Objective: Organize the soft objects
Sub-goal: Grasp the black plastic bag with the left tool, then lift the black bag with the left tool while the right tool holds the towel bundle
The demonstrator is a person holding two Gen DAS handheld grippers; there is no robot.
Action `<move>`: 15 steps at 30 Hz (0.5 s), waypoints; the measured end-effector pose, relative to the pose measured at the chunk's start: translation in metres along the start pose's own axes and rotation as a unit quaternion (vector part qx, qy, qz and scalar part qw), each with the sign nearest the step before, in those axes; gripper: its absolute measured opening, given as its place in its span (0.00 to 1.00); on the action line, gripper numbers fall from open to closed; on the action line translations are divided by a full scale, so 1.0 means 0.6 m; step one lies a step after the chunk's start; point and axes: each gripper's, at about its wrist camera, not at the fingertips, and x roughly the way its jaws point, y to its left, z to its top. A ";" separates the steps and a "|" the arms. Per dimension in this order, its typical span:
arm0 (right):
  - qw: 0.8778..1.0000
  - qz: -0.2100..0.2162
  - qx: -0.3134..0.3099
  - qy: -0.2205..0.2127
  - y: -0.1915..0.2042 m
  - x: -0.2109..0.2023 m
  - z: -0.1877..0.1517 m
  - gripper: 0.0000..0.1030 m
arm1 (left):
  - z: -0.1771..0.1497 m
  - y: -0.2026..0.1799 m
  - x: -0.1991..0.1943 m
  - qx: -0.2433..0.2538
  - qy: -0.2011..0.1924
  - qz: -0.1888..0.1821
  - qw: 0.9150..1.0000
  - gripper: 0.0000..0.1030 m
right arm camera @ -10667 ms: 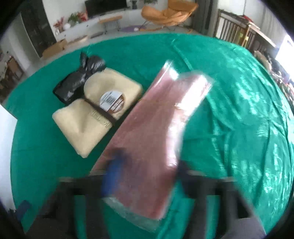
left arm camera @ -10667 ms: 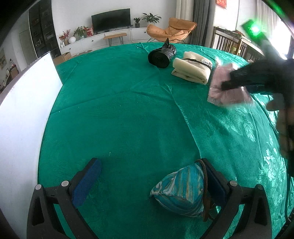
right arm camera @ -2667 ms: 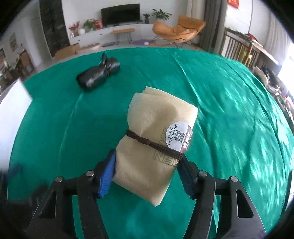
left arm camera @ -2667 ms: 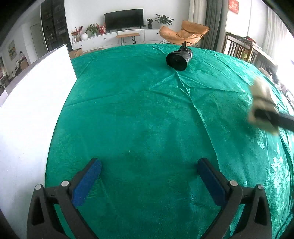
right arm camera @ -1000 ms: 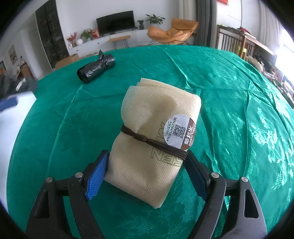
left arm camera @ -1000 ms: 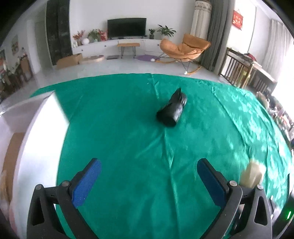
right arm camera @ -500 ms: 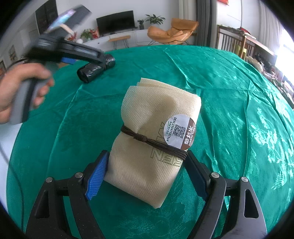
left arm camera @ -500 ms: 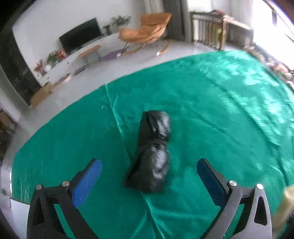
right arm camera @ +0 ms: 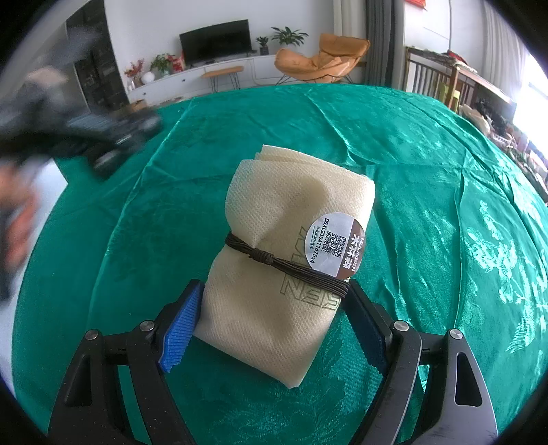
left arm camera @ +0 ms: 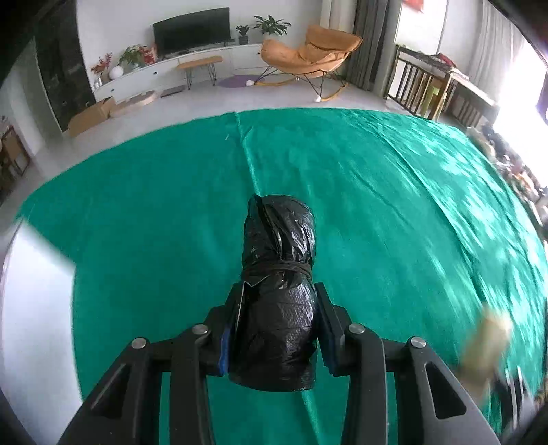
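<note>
Your left claw point(left arm camera: 278, 328) is closing on the black bag point(left arm camera: 278, 274), its pads already pressed against the bag's sides, the tied neck pointing away over the green cloth point(left arm camera: 394, 191). Your right claw point(right arm camera: 270, 318) grips the cream bundle point(right arm camera: 287, 260) low on both flanks; the bundle lies on the cloth near the table's middle. A brown cord point(right arm camera: 274, 258) binds the bundle, and a round sticker point(right arm camera: 335, 244) carries a QR code, the code "DSXL230411d75a4" and "MULINSEN"; larger faint letters are printed on the fabric below. A white board point(left arm camera: 34, 308) edges the table at your left. Beyond lie a white floor, a TV point(left arm camera: 191, 29) on a low white unit, potted plants and an orange chair point(left arm camera: 308, 51). A blurred hand point(right arm camera: 13, 205) shows at the right camera's left edge.
</note>
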 end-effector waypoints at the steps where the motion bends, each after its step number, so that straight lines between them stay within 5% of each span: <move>1: 1.000 0.000 0.000 0.000 0.000 0.000 0.000 0.81 | -0.036 -0.003 -0.027 0.001 0.001 -0.001 1.000 0.38; 8: 1.000 -0.002 -0.001 0.000 0.001 0.000 0.000 0.81 | -0.227 -0.008 -0.116 -0.030 0.014 -0.016 0.999 0.40; 12: 1.000 -0.004 -0.003 0.001 0.002 0.000 0.000 0.81 | -0.255 -0.010 -0.096 -0.026 -0.006 0.009 1.000 0.81; 15: 1.000 -0.003 -0.003 0.001 0.002 0.000 0.000 0.81 | -0.257 -0.006 -0.075 -0.022 -0.018 0.027 0.999 0.82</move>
